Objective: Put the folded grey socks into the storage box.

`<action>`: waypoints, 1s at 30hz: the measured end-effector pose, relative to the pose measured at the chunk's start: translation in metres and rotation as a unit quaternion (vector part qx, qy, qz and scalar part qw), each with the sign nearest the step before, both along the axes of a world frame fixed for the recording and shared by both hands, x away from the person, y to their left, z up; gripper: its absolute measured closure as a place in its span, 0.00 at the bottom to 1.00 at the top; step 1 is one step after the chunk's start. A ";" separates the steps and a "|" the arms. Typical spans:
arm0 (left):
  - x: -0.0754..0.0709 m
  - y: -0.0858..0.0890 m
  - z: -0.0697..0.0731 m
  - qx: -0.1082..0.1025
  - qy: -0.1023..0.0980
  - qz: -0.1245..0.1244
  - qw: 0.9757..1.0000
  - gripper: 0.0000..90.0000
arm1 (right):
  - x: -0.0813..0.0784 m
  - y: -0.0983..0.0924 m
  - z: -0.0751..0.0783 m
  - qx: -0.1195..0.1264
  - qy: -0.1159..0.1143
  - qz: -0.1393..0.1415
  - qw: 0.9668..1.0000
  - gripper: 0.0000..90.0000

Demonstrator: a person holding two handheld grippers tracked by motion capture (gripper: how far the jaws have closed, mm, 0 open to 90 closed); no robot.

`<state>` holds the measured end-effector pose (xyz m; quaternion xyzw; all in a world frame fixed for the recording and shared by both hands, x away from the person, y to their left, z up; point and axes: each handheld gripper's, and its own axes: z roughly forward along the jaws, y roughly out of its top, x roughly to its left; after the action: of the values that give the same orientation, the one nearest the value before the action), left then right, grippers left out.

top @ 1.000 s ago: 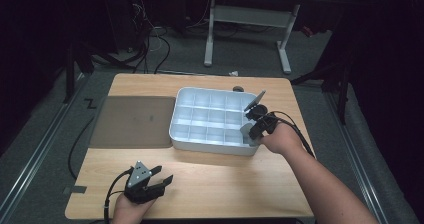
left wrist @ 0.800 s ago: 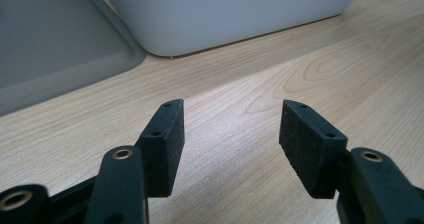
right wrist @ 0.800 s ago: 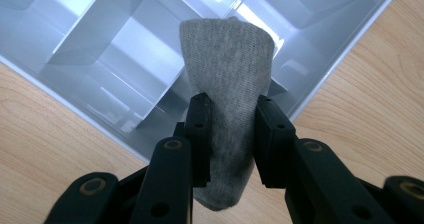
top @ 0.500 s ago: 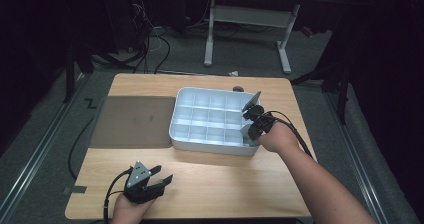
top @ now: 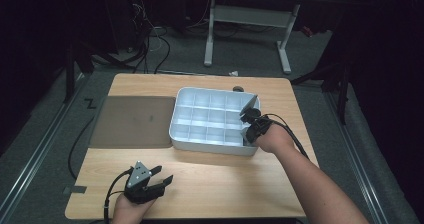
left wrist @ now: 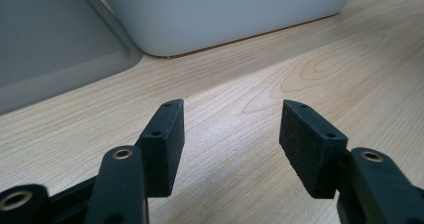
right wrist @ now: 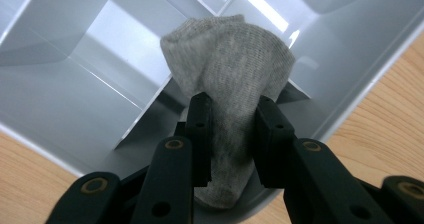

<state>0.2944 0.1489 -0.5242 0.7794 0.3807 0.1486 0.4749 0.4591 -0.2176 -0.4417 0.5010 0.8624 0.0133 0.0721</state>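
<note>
Gripping a grey sock (right wrist: 227, 84) between its pads, the right tool (right wrist: 232, 126) is positioning it over a near-corner compartment of the white divided tray (top: 200, 139), at the tray's right end. The left tool (left wrist: 230, 134) is resting above the bare tabletop (top: 225, 179) near the front edge, jaws standing wide with nothing between them.

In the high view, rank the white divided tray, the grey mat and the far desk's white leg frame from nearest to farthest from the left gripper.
From the left gripper:
1. Grey mat, just ahead on the table's left side.
2. White divided tray, ahead and right; nearly as close as the mat.
3. White leg frame, on the floor past the table.
</note>
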 end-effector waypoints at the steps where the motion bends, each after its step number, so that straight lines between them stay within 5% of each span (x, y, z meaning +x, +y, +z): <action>1: 0.000 0.000 0.000 0.000 0.000 0.000 1.000 0.49 | 0.001 -0.001 -0.001 0.000 0.001 0.006 1.000 0.81; 19: 0.001 0.000 -0.001 0.000 0.002 0.001 1.000 0.49 | 0.010 0.002 -0.016 -0.013 0.035 0.024 0.999 0.77; 30: 0.001 0.001 0.000 -0.003 0.003 0.002 1.000 0.49 | 0.007 -0.001 0.006 0.004 0.030 0.007 1.000 0.66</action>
<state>0.2954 0.1503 -0.5244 0.7775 0.3842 0.1467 0.4758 0.4664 -0.2182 -0.4354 0.4949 0.8678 0.0025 0.0442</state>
